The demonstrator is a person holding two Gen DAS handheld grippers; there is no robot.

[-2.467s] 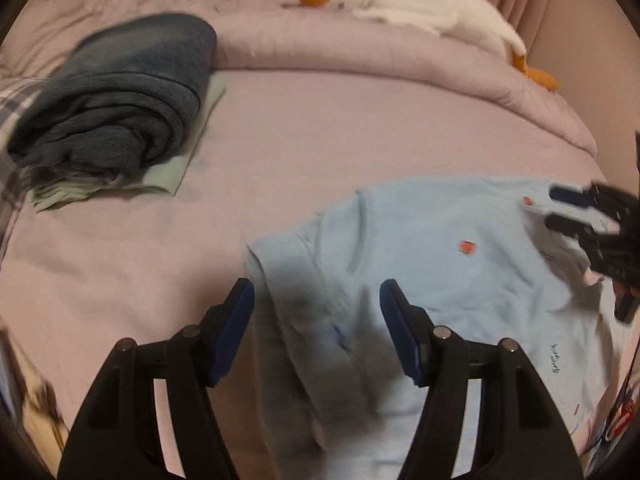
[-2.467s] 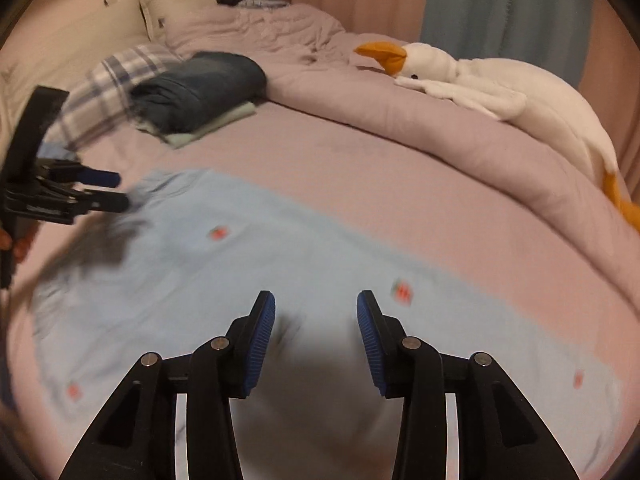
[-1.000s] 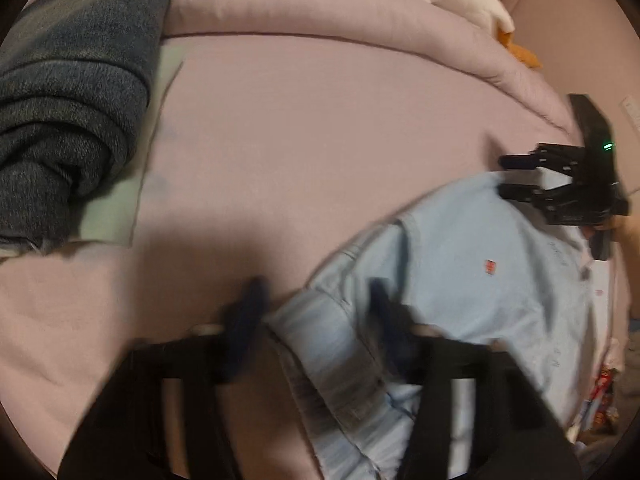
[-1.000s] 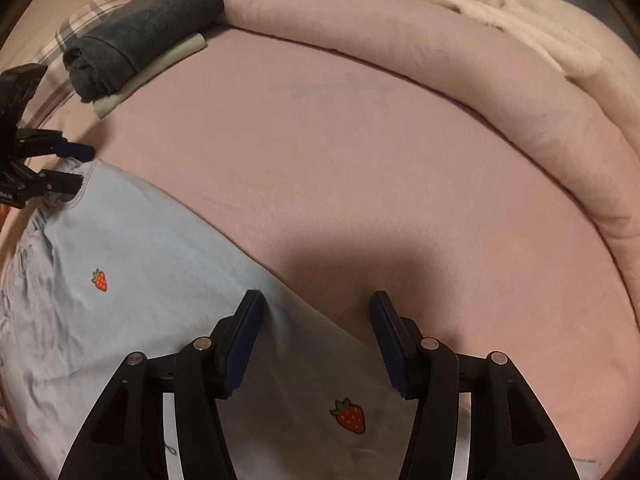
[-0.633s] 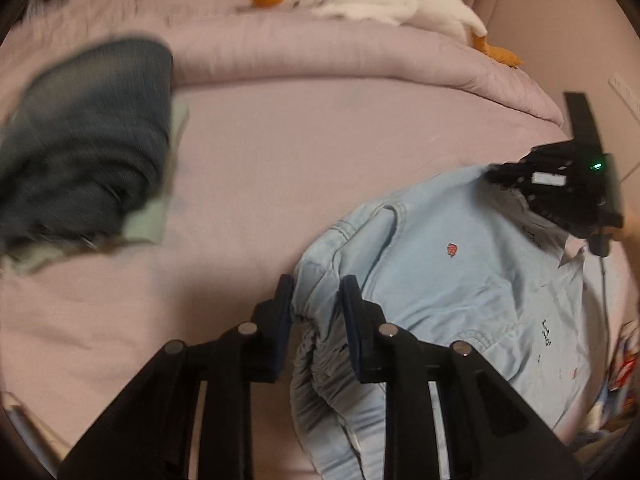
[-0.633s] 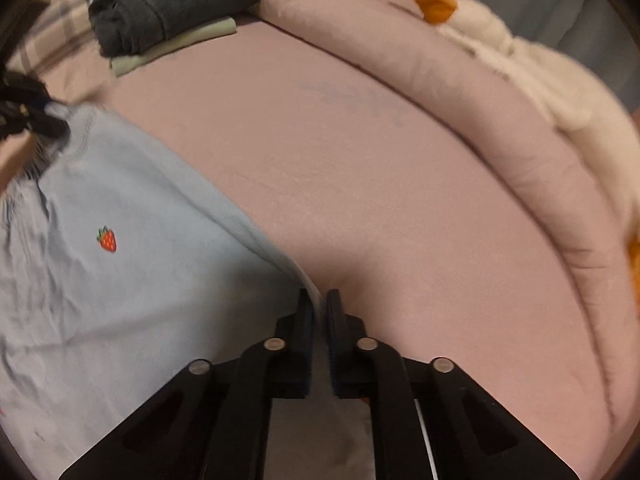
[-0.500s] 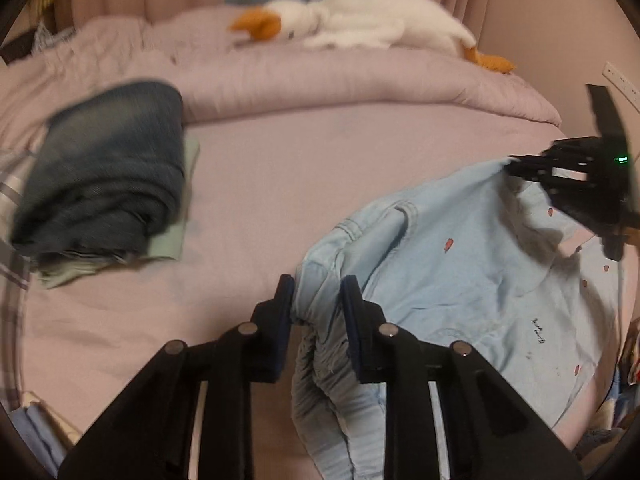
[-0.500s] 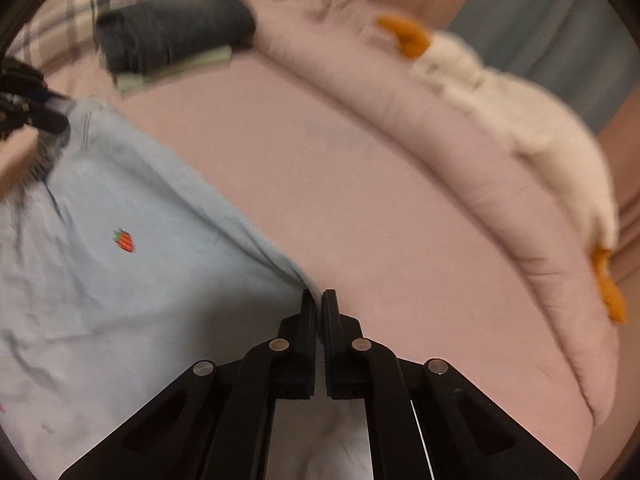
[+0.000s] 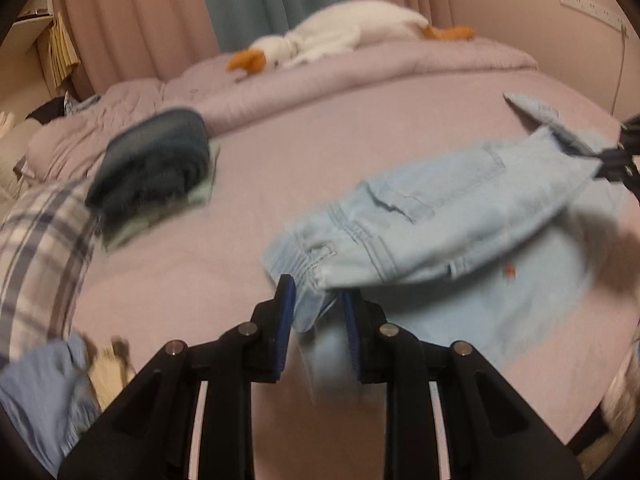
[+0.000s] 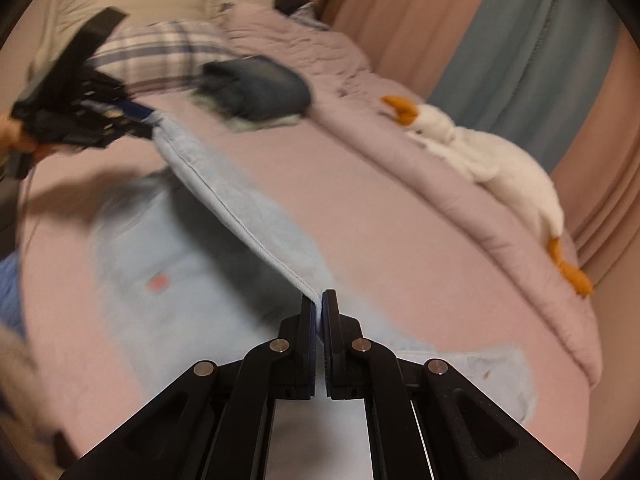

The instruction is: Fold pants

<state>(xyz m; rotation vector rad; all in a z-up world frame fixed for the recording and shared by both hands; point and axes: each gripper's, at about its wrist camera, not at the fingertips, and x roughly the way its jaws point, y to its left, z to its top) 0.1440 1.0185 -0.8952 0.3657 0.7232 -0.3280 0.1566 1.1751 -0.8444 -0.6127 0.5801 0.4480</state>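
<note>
Between both tools, lifted pants

Both claws clamped, raised

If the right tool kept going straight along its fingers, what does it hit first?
Probably the mauve bedsheet just past the light blue denim pants that the right tool grips; the rolled mauve duvet lies beyond. Depth is unclear.
</note>
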